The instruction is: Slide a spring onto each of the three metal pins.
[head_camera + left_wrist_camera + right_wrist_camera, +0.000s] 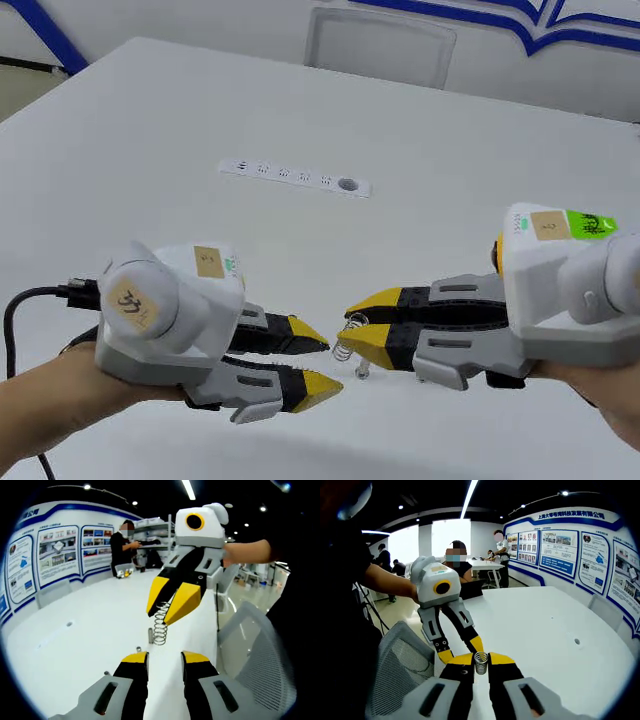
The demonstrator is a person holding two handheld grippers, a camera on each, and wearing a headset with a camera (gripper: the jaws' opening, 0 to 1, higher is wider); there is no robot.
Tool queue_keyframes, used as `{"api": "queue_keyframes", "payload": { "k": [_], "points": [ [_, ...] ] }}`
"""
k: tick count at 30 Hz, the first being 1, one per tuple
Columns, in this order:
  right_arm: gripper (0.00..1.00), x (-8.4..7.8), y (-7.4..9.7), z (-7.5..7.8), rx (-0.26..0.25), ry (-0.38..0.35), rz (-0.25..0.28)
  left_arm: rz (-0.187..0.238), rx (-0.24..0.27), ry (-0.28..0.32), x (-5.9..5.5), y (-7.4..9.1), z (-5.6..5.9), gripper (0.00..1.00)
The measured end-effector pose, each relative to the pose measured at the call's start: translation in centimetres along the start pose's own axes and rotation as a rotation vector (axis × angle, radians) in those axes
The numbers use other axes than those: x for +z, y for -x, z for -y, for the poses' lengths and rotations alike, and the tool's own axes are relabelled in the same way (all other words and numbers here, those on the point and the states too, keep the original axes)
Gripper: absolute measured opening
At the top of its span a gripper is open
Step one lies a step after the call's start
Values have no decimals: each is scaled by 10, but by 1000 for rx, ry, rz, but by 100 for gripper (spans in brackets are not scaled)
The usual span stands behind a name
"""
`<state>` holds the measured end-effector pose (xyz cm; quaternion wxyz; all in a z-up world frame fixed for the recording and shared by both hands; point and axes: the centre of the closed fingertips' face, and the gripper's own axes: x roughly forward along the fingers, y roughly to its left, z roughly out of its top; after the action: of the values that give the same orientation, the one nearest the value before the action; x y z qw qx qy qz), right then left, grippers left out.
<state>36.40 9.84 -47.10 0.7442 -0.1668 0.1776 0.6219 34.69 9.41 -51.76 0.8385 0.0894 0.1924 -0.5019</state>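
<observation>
A small steel spring [344,341] is pinched between the yellow tips of my right gripper [345,322], which is shut on it. In the left gripper view the spring [160,626] hangs down from the right gripper [163,614]. Its lower end is just beside an upright metal pin [149,635] on the white table. That pin [362,370] stands below the right jaws. A second short pin [138,649] stands nearer. My left gripper [325,366] is open and holds nothing, its tips facing the right gripper's. In the right gripper view the spring [480,662] sits end-on between my jaws.
A white power strip [295,178] lies mid-table. A grey chair [380,45] stands at the far edge, and a mesh chair [260,650] is close to the near edge. People stand in the background. A black cable [25,300] trails from the left gripper.
</observation>
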Motion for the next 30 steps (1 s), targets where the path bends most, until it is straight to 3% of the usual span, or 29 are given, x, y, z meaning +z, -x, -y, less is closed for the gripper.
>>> {"api": "queue_keyframes", "payload": {
  "k": [3,7,12,15,18,22,30],
  "points": [
    [11,-2,3,14,-35,-14,-2,9,14,10,-2,3,-5,34],
    [11,-6,4,36,-88,-42,0,-14,55,22,-12,9,-16,43],
    [11,-22,2,58,-153,-65,-40,-36,76,25,-22,14,-23,50],
    [11,-31,0,67,-176,-95,-48,23,103,2,-12,17,-26,53],
    [11,-39,-5,70,-187,-107,-65,50,111,21,-8,20,-30,59],
    [11,-53,-12,73,-193,-124,-93,14,138,-4,-13,24,-38,65],
    [11,-75,-22,84,-212,-198,-118,13,178,2,-11,35,-49,73]
  ]
}}
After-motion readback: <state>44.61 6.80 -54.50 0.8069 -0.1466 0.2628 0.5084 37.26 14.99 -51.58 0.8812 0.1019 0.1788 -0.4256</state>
